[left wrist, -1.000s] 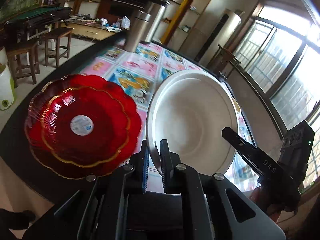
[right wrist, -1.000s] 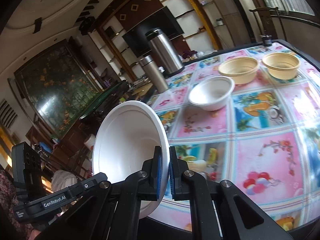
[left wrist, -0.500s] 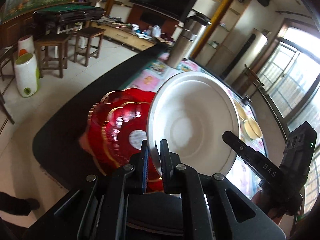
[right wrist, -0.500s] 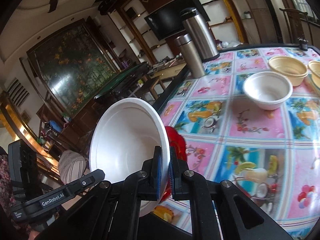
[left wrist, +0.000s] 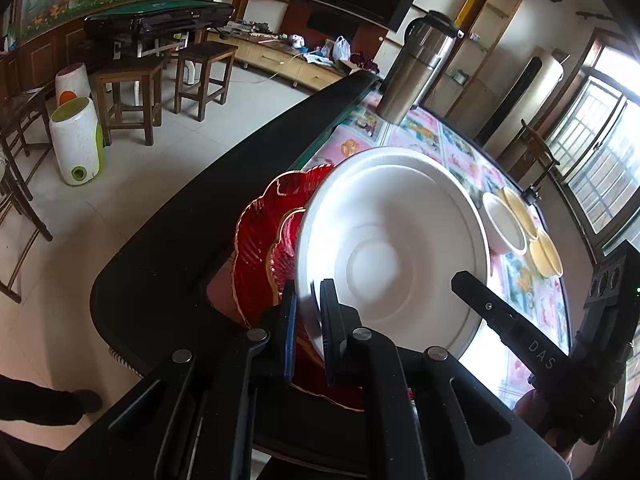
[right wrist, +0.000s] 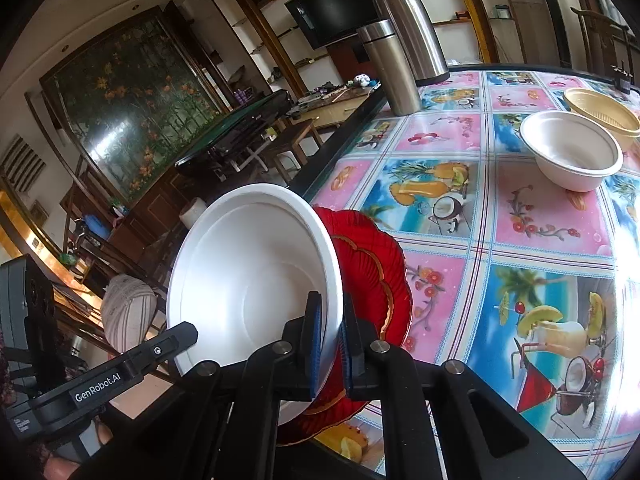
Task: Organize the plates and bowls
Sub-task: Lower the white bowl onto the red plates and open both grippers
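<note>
— What is each gripper holding?

— The left gripper [left wrist: 307,312] has its jaws pinched on the rim of a white plate [left wrist: 394,256], held tilted above the near edge of the table [left wrist: 168,248]. The right gripper [right wrist: 329,344] has its jaws pinched on the rim of a white bowl [right wrist: 252,280], tipped on its side with its opening facing the camera.

— And what lies under them?

— A red plate [left wrist: 260,256] with a gold scalloped edge, near the table's corner. In the right wrist view the same red plate [right wrist: 372,272] shows just behind the tipped bowl; whether they touch, I cannot tell.

— Anything else on the table?

— Farther along the fruit-patterned cloth [right wrist: 520,240] stands another white bowl [right wrist: 570,156] upright, with a yellow bowl [right wrist: 604,110] just beyond it, and two steel flasks [right wrist: 400,48] at the far edge.
</note>
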A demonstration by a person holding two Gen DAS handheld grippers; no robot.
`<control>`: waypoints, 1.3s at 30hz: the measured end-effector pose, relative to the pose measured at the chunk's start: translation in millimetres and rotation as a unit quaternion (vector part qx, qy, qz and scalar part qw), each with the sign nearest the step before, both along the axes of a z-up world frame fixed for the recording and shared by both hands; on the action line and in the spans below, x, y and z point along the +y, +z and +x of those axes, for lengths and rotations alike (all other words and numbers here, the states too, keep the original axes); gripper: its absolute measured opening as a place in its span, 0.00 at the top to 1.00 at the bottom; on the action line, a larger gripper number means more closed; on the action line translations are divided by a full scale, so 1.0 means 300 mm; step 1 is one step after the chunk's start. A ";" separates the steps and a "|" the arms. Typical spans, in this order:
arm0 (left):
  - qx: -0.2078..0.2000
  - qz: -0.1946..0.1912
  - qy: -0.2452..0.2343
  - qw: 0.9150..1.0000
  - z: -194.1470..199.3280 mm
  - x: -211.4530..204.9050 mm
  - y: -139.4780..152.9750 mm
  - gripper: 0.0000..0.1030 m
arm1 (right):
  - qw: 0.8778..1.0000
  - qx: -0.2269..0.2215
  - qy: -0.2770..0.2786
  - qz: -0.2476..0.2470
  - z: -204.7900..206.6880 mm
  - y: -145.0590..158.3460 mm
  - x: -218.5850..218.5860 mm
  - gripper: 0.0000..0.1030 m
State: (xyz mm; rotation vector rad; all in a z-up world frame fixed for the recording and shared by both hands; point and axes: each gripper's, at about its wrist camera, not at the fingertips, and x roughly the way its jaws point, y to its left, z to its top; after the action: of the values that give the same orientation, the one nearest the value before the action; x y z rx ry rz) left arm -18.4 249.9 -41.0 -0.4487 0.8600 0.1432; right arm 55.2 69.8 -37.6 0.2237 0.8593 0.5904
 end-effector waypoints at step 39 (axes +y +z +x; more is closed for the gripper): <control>-0.048 0.234 0.052 0.970 -0.061 -0.102 0.136 0.73 | 0.993 -0.059 -0.099 -0.003 -0.036 0.036 -0.274 0.60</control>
State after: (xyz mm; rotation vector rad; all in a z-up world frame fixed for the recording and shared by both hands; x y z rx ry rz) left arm -36.6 219.4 -0.3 -0.0562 0.6793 0.4074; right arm 44.3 -12.3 -26.8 0.2636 0.7143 0.4107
